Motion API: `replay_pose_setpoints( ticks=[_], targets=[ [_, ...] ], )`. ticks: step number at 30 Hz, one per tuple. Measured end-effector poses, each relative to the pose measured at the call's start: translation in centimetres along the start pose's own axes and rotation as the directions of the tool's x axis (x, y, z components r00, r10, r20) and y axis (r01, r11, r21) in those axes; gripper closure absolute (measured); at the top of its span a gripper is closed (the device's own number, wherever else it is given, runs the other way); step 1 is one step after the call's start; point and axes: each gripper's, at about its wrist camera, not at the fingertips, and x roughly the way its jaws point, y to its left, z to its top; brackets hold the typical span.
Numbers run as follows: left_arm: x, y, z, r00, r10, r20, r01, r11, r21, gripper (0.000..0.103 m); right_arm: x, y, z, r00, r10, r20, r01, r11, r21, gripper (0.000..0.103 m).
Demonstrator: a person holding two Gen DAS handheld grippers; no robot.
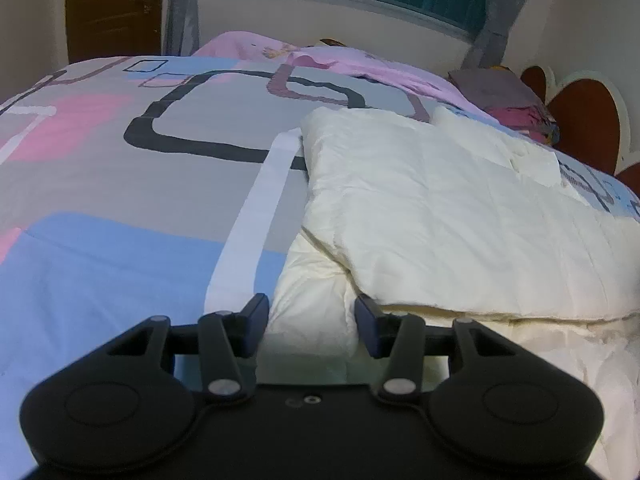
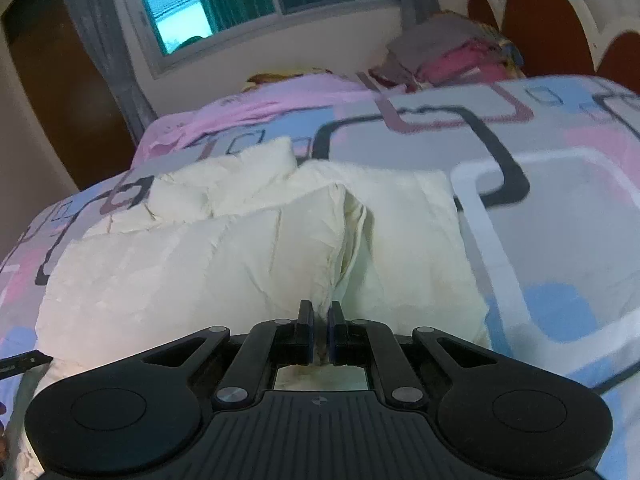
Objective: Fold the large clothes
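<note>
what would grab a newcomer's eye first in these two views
The puffy cream garment, partly folded, lies on the patterned bedspread and fills the middle of both views. The right gripper is shut on a fold of it, while the left gripper hangs open over its near edge.

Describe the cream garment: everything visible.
The cream garment looks like a puffy quilted coat of crinkled, slightly shiny fabric. It lies partly folded on the patterned bedspread, one layer lapped over another, with a deep crease down the middle. The right gripper is shut on its near edge; the left gripper is open at its near corner.
</note>
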Motion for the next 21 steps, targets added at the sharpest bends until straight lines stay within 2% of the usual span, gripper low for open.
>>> replay_pose_setpoints(
  ticks=[6, 8, 9, 10, 11, 12, 14, 16, 18, 21],
  targets=[
    [0.2, 0.0, 0.1, 1.000, -0.011, -0.019, 0.011, 1.000, 0.026, 0.056, 1.0, -0.3, -0.4, 0.999, -0.035, -0.038, 0.036, 0.999, 0.013, 0.097],
    [-0.2, 0.2, 0.1, 0.999, -0.031, -0.029, 0.032, 0.999, 0.029, 0.056, 0.2, -0.3, 0.0, 0.999, -0.031, -0.022, 0.031, 0.999, 0.016, 0.096],
    [-0.8, 0.4, 0.1, 0.999, -0.039, -0.028, 0.040, 0.999, 0.026, 0.055, -0.6, -0.4, 0.1, 0.999, -0.040, 0.005, 0.040, 0.999, 0.019, 0.085],
    [-1.6, 0.5, 0.1, 0.999, -0.049, -0.015, 0.049, 0.998, 0.024, 0.047, -1.7, -0.5, 0.3, 0.997, -0.064, 0.048, 0.064, 0.998, 0.015, 0.060],
    [-2.9, 0.6, 0.1, 0.998, -0.060, 0.031, 0.059, 0.998, 0.028, 0.030, -2.8, -0.6, 0.5, 0.993, -0.074, 0.097, 0.074, 0.997, 0.005, 0.053],
    [-4.1, 0.6, 0.2, 0.995, -0.058, 0.087, 0.055, 0.998, 0.033, 0.021, -3.4, -0.7, 0.8, 0.990, -0.071, 0.125, 0.072, 0.997, -0.003, 0.051],
    [-4.9, 0.3, 1.0, 0.987, -0.061, 0.149, 0.056, 0.998, 0.033, 0.018, -3.4, -0.4, 1.9, 0.989, -0.067, 0.134, 0.069, 0.998, -0.013, 0.051],
    [-3.8, -0.7, 2.8, 0.984, -0.090, 0.154, 0.087, 0.996, 0.027, 0.018, -2.3, 0.5, 3.2, 0.990, -0.050, 0.133, 0.055, 0.998, -0.036, 0.054],
    [-2.3, -2.6, 4.6, 0.979, -0.123, 0.165, 0.116, 0.992, 0.051, 0.018, -0.4, 2.1, 4.5, 0.993, -0.037, 0.117, 0.047, 0.995, -0.087, 0.067],
    [0.6, -5.8, 6.8, 0.976, -0.150, 0.156, 0.131, 0.983, 0.125, 0.018, 2.8, 3.7, 5.5, 0.995, -0.045, 0.085, 0.056, 0.989, -0.133, 0.067]
  ],
)
